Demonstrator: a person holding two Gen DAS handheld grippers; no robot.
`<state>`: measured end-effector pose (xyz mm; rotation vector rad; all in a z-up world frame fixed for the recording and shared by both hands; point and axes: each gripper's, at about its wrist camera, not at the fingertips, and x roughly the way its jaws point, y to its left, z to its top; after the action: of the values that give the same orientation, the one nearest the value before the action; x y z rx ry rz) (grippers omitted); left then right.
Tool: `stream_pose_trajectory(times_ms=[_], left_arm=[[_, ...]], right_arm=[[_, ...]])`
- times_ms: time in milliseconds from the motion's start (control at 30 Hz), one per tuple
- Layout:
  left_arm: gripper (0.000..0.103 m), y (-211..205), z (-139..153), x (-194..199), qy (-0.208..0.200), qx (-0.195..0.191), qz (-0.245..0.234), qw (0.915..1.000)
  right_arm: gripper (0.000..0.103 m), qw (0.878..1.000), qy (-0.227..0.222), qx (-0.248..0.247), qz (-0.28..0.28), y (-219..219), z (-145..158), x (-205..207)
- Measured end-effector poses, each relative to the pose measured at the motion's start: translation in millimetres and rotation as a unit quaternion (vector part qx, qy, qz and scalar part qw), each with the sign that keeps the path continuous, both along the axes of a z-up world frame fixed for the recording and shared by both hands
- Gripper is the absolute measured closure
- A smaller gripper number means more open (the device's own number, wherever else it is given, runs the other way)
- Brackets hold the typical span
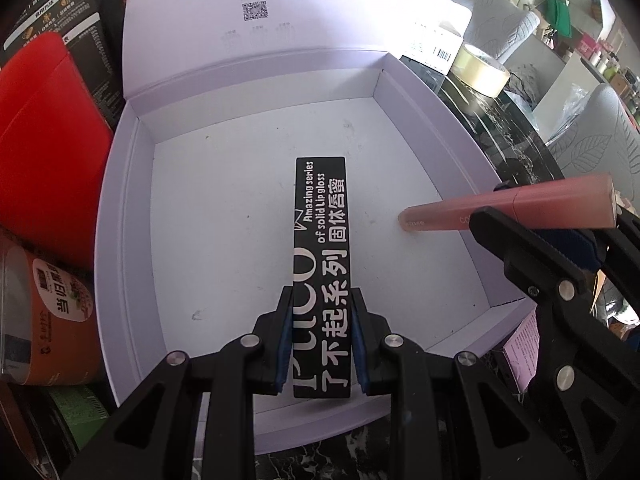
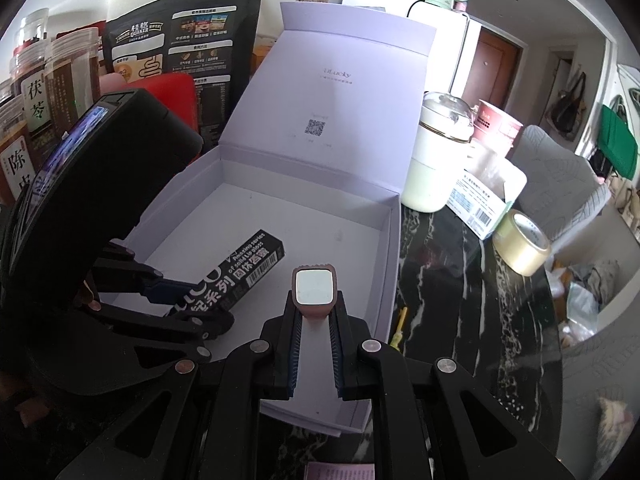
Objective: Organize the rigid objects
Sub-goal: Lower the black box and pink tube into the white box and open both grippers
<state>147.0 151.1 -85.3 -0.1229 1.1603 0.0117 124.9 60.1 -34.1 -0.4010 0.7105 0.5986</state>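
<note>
Evidently both items are meant for the open lilac cardboard gift box [image 1: 120,216]: the left gripper [image 1: 322,312] clamps the long black lip-gloss carton [image 1: 322,248] low over its floor, while the right gripper [image 2: 316,320] pinches the pink lipstick tube [image 2: 314,290] beside it.
</note>
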Motion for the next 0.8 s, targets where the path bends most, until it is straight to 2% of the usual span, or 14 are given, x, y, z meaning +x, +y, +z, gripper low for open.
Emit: stream_pose_trajectory(times_ms=[233, 567, 600, 700, 800], left_arm=[[0.078, 7, -2, 2, 0.014, 0.013, 0.031, 0.9993], [0.078, 12, -4, 1, 0.026, 0.009, 0.050, 0.9984], [0.078, 14, -4, 0, 0.025, 0.007, 0.053, 0.9983], [0.078, 17, -4, -3, 0.026, 0.003, 0.060, 0.9979], [0.078, 19, -3, -4, 0.028, -0.002, 0.064, 0.9976]], right_arm=[[0.089, 1.000, -0.005, -0.005, 0.001, 0, -2, -5], [0.087, 0.999, 0.036, -0.011, -0.009, -1, -13, 5], [0.082, 0.999, 0.041, -0.010, -0.011, -1, -14, 6], [0.056, 0.999, 0.044, -0.006, -0.023, -5, -14, 8], [0.054, 0.999, 0.040, 0.002, -0.028, -9, -10, 8]])
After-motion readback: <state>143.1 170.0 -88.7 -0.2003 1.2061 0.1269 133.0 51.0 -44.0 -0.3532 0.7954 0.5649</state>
